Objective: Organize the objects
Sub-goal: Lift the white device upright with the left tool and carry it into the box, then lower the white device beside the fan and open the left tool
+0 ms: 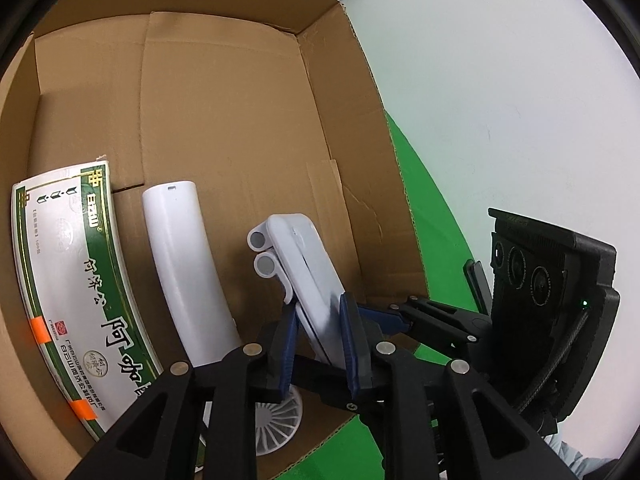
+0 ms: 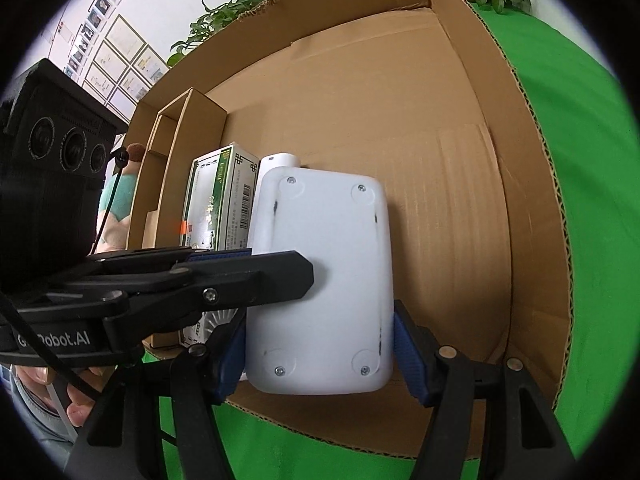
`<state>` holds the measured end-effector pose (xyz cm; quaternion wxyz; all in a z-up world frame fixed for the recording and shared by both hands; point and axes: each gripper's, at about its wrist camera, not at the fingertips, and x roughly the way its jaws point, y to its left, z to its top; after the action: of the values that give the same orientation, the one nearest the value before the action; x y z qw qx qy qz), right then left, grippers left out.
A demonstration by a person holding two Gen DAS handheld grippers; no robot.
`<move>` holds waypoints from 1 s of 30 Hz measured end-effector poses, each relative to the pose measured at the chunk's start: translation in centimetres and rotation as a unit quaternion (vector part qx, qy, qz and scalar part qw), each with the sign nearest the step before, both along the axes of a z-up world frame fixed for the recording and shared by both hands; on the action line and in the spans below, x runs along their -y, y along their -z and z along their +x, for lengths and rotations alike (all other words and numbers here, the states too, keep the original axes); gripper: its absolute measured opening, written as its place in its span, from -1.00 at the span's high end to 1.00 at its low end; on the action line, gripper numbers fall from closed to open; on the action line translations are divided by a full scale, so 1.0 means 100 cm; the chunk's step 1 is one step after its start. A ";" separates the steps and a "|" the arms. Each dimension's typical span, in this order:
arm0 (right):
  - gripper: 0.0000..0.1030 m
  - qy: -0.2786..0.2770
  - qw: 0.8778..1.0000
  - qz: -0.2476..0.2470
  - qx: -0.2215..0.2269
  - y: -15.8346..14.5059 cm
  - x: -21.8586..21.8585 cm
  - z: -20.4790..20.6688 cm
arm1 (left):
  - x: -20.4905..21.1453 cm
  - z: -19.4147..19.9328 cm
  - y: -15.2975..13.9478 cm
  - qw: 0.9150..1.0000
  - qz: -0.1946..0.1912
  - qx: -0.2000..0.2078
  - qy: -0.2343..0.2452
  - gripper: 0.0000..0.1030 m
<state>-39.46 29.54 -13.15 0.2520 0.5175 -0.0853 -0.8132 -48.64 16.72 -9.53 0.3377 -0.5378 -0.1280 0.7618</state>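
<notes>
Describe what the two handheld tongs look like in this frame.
Both tongs are black plastic linkages with silver pivot pins and ribbed blue pads: the left tongs and the right tongs. Each view shows the other unit's black three-lens camera block with a braided cable. White lettering marks the left unit.

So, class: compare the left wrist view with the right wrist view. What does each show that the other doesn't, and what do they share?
Only the left wrist view shows the white device edge-on, with its two round grey-capped ends, the left gripper closed on its thin sides, and a round vented fan grille.

Only the right wrist view shows the device's flat screwed underside, the right gripper clamping its wide sides, a cardboard divider, framed pictures and a plush toy.

Both show the cardboard box, green-and-white carton, white tube, green cloth and leafy plant.
</notes>
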 end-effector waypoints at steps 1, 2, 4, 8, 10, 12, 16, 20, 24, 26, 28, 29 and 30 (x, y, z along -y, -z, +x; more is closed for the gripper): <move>-0.24 0.001 1.000 0.003 0.000 0.001 0.001 -0.002 | 0.000 -0.002 0.001 1.000 -0.002 0.002 -0.001 0.63; -0.24 0.003 1.000 0.006 0.002 0.001 0.003 -0.005 | 0.000 -0.004 0.004 1.000 -0.003 0.007 -0.003 0.62; -0.23 0.005 1.000 0.011 0.007 0.005 0.005 -0.007 | -0.001 -0.008 0.009 1.000 -0.009 0.018 -0.005 0.58; -0.23 0.009 1.000 0.006 0.021 0.014 0.006 -0.009 | 0.003 -0.014 0.017 0.999 -0.025 0.039 -0.018 0.33; -0.23 0.011 1.000 0.000 0.028 0.017 0.006 -0.010 | 0.004 -0.015 0.017 0.998 -0.032 0.041 -0.021 0.31; -0.23 0.011 1.000 -0.002 0.029 0.019 0.006 -0.009 | 0.004 -0.013 0.014 0.998 -0.044 0.035 -0.021 0.27; -0.26 0.014 0.999 -0.006 0.041 0.024 0.004 -0.010 | 0.009 -0.006 0.000 0.997 -0.063 0.006 -0.036 0.27; -0.28 0.018 0.999 -0.004 0.038 0.026 0.002 -0.007 | 0.026 0.003 -0.010 0.997 -0.063 -0.015 -0.052 0.27; -0.30 0.015 0.999 0.021 0.021 0.023 0.006 -0.002 | 0.045 0.021 -0.005 0.995 -0.073 -0.027 -0.062 0.27; -0.28 0.012 1.000 0.022 0.009 0.020 0.006 0.000 | 0.049 0.029 -0.001 0.995 -0.077 -0.026 -0.065 0.27; -0.12 0.011 1.000 0.012 -0.008 0.015 0.005 0.001 | 0.050 0.040 0.003 0.995 -0.074 -0.023 -0.061 0.27; 0.01 0.012 1.000 0.008 -0.008 0.015 0.004 0.001 | 0.053 0.042 0.006 0.996 -0.070 -0.021 -0.058 0.27; 0.04 0.015 1.000 0.012 -0.007 0.015 0.003 0.000 | 0.053 0.043 0.007 0.996 -0.071 -0.019 -0.056 0.27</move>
<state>-39.43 29.20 -14.70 0.2345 0.5135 -0.0818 -0.8213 -44.37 11.37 -10.21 0.2577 -0.5380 -0.0976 0.7966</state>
